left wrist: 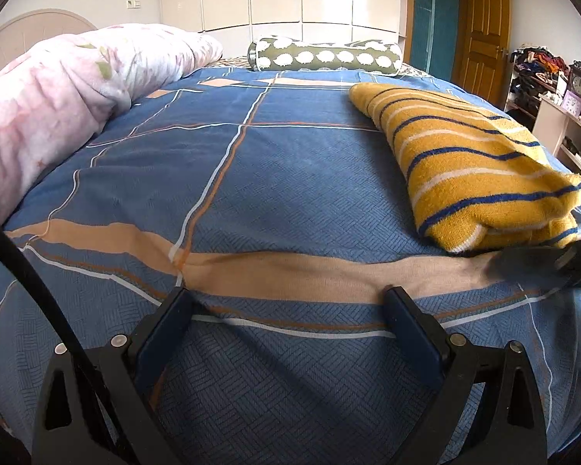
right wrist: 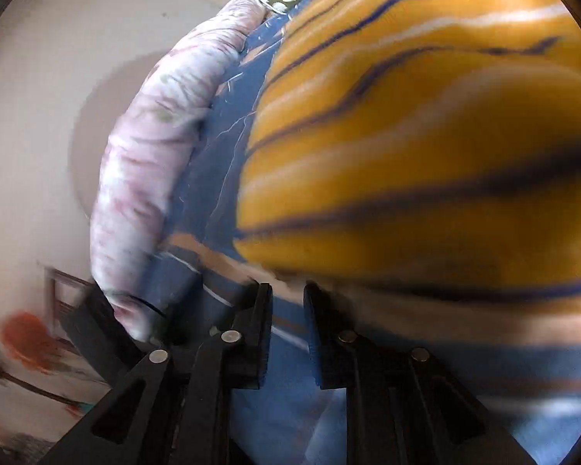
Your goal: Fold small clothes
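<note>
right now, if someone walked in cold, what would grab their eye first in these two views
The mustard-yellow garment with blue and white stripes, folded into a thick bundle on the right of the blue plaid bedcover; it fills the blurred right wrist view. Next, the pink floral quilt rolled along the bed's left edge. The left gripper hovers wide open over the cover.

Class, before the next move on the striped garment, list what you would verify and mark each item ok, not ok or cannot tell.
1. Yellow striped garment lies folded on the blue bedspread: ok.
2. Left tongs open, holding nothing: ok.
3. Right tongs close to the garment's edge: ok.
4. Right tongs gripping cloth: cannot tell, the view is blurred.
5. Pink quilt apart from the garment: ok.
</note>
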The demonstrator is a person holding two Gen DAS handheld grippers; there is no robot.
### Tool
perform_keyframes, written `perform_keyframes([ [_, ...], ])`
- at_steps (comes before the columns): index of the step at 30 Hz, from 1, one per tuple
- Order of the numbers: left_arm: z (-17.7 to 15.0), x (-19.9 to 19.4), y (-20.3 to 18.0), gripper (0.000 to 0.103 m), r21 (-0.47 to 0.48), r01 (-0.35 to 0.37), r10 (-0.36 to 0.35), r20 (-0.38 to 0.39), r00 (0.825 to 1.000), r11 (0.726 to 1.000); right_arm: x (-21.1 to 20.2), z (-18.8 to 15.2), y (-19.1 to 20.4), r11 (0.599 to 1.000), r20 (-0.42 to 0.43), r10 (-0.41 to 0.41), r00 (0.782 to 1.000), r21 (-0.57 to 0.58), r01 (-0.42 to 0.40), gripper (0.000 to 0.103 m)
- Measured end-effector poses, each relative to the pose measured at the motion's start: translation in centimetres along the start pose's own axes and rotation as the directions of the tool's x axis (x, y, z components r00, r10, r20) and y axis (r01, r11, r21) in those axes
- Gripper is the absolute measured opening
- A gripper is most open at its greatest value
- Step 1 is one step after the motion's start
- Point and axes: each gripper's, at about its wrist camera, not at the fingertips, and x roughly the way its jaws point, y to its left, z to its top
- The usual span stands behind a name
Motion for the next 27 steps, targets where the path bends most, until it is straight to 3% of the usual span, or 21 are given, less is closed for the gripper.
perform_keyframes([
  [4,0.0,0.0,0.0,0.099,0.001,-0.003,0.003,0.000,1.000,1.000,-6.2,2.3,1.6,0.997,0.187,-0.018,0.982,-0.077,0.033,0.021],
  [6,0.0,0.0,0.0,0.099,0.001,-0.003,0.003,-0.001,1.000,1.000,-7.9,3.8,0.5,0.995,0.237,-0.065,0.969,-0.058,0.081,0.025],
  [7,0.0,0.0,0.0,0.099,0.001,-0.002,0.002,0.000,1.000,1.000,-7.9,4.1,-0.4,0.994,0.243,-0.097,0.965,-0.034,0.109,0.027],
  [9,0.0,0.0,0.0,0.099,0.002,-0.003,0.003,0.000,1.000,1.000,-7.5,4.1,-3.7,0.967,0.213,-0.255,0.943,0.041,0.252,0.027],
  [10,0.0,0.1,0.0,0.099,0.002,-0.003,0.003,0.000,1.000,1.000,-7.2,3.8,-4.9,0.950,0.190,-0.313,0.931,0.059,0.307,0.019],
  [11,0.0,0.0,0.0,0.099,0.001,-0.003,0.003,0.000,1.000,1.000,-7.3,3.4,-5.6,0.950,0.191,-0.313,0.930,0.062,0.307,0.015],
  [14,0.0,0.0,0.0,0.099,0.000,-0.004,0.004,0.000,1.000,1.000,-9.6,2.8,-5.1,0.948,0.221,-0.318,0.922,0.070,0.311,0.015],
  [18,0.0,0.0,0.1,0.099,0.000,-0.005,0.005,0.001,1.000,1.000,-12.3,6.0,-3.2,0.922,0.346,-0.375,0.860,0.046,0.384,0.025],
  [21,0.0,0.0,0.1,0.099,0.001,-0.006,0.006,0.002,1.000,1.000,-11.8,10.1,-3.9,0.894,0.368,-0.436,0.821,0.078,0.440,0.027],
  [23,0.0,0.0,0.1,0.099,0.002,-0.008,0.008,0.003,1.000,1.000,-10.6,12.3,-5.1,0.887,0.336,-0.457,0.824,0.110,0.448,0.031],
  [24,0.0,0.0,0.1,0.099,0.002,-0.009,0.009,0.003,1.000,1.000,-9.1,13.6,-6.3,0.895,0.280,-0.447,0.850,0.137,0.425,0.040],
  [26,-0.1,0.0,0.1,0.099,0.002,-0.007,0.007,0.001,1.000,1.000,-8.0,13.9,-8.0,0.898,0.223,-0.433,0.874,0.188,0.397,0.030],
  [27,-0.1,0.0,0.2,0.099,0.001,-0.005,0.005,0.001,1.000,1.000,-8.6,13.4,-8.4,0.905,0.242,-0.418,0.875,0.197,0.378,0.023],
])
